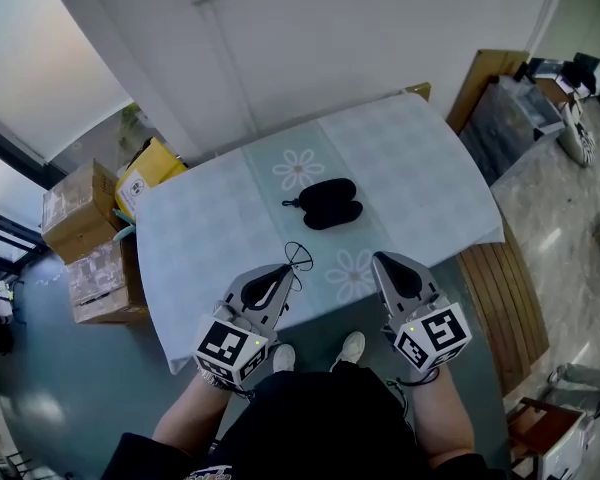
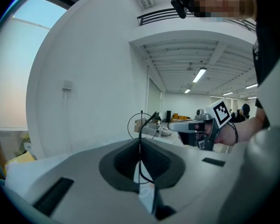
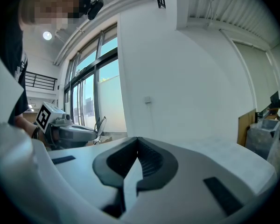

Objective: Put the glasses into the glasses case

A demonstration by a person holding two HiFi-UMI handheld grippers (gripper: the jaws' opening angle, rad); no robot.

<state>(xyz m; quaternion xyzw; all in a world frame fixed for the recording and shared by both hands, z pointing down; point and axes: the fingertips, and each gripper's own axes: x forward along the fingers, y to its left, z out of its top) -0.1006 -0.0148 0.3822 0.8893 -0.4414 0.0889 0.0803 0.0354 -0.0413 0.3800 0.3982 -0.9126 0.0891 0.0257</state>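
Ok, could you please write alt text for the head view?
Seen from above, the left gripper holds wire-framed glasses over the near edge of a pale, flower-patterned table. A black glasses case lies mid-table; the right gripper hovers empty.

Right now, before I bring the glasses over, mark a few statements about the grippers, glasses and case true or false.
1. The left gripper has its jaws shut on the glasses. True.
2. The right gripper holds the case. False: its jaws are together on nothing.
3. The case lies on the table, ahead of both grippers. True.
4. The glasses are already inside the case. False: they are in the left gripper, nearer the table's front edge, apart from the case.
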